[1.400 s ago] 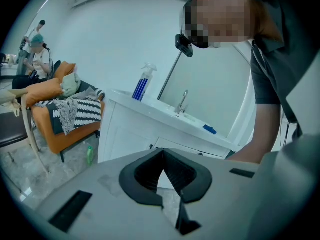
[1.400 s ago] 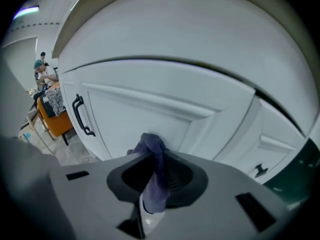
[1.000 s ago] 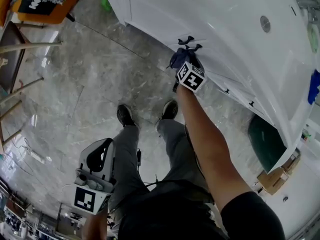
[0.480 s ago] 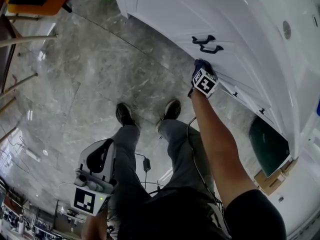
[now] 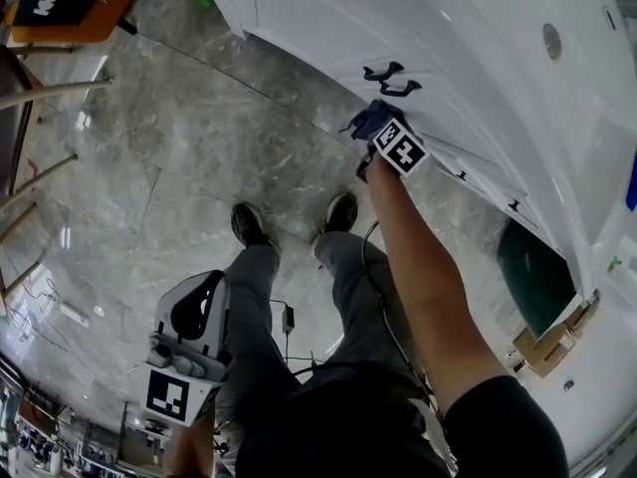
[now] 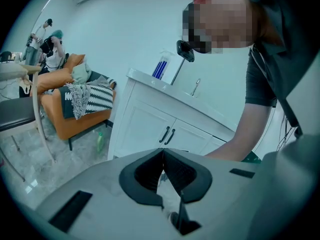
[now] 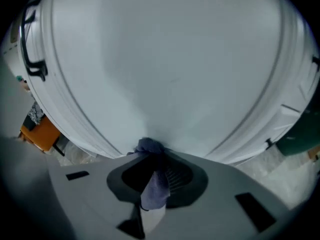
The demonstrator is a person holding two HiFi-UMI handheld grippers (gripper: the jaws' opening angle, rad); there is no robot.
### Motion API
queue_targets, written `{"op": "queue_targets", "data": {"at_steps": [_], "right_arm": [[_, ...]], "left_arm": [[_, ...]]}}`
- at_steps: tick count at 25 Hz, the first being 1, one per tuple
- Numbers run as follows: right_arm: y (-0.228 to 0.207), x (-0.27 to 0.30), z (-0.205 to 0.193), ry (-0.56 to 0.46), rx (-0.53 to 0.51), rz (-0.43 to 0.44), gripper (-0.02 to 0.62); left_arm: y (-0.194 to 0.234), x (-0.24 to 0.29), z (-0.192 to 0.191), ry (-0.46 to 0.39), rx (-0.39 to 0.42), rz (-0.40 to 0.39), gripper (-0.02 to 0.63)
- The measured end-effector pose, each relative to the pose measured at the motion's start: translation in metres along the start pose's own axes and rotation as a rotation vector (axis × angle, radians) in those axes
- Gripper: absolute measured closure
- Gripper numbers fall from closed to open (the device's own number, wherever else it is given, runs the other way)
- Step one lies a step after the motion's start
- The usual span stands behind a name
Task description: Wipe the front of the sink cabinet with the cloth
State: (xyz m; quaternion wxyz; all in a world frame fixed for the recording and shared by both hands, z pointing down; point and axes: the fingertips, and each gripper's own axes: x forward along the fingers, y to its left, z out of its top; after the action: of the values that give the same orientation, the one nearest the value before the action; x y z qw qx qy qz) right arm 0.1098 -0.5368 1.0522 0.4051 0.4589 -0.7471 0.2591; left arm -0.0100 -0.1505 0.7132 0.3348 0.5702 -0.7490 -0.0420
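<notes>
Head view, I note, looks steeply down from above the tools: left gripper point(image 5: 199, 302) low and back from the sink cabinet point(image 5: 328, 28), right gripper point(image 5: 373, 122) against it. Right gripper view faces the door square-on, very near, the cloth point(image 7: 154, 184) in its jaws touching the panel just ahead. Left gripper view looks from well back, tilted up; all three share the black handles point(image 5: 390, 78).

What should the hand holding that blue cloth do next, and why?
Probably slide the cloth sideways across the white door panel, away from the black handles. The right gripper is shut on the cloth, whose bunched end touches the panel close to its lower edge, and most of that panel stretches out ahead of it, so a sideways stroke seems the natural way to cover it.
</notes>
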Motion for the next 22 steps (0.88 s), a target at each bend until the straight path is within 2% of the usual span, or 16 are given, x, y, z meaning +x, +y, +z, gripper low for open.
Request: {"op": "queue_targets", "data": {"at_steps": [3, 5, 7, 13, 19, 22], "right_arm": [[-0.056, -0.038, 0.017, -0.013, -0.080, -0.069, 0.535], [-0.070, -0.068, 0.034, -0.030, -0.170, -0.060, 0.535], [-0.073, -0.099, 0.055, -0.060, -0.214, -0.037, 0.535], [-0.068, -0.184, 0.106, -0.143, -0.175, -0.046, 0.535], [-0.061, -0.224, 0.132, -0.112, -0.116, -0.064, 0.535], [-0.058, -0.230, 0.128, -0.072, -0.169, -0.045, 0.537]], "left_arm": [[-0.006, -0.007, 0.016, -0.010, -0.015, -0.007, 0.601], [-0.012, -0.012, 0.029, -0.017, -0.016, -0.013, 0.601], [-0.019, -0.017, 0.044, -0.027, -0.011, -0.021, 0.602], [-0.038, -0.049, 0.099, -0.053, 0.016, -0.029, 0.601], [-0.051, -0.084, 0.144, -0.064, 0.058, -0.037, 0.601], [-0.056, -0.099, 0.158, -0.071, 0.073, -0.043, 0.602]]}}
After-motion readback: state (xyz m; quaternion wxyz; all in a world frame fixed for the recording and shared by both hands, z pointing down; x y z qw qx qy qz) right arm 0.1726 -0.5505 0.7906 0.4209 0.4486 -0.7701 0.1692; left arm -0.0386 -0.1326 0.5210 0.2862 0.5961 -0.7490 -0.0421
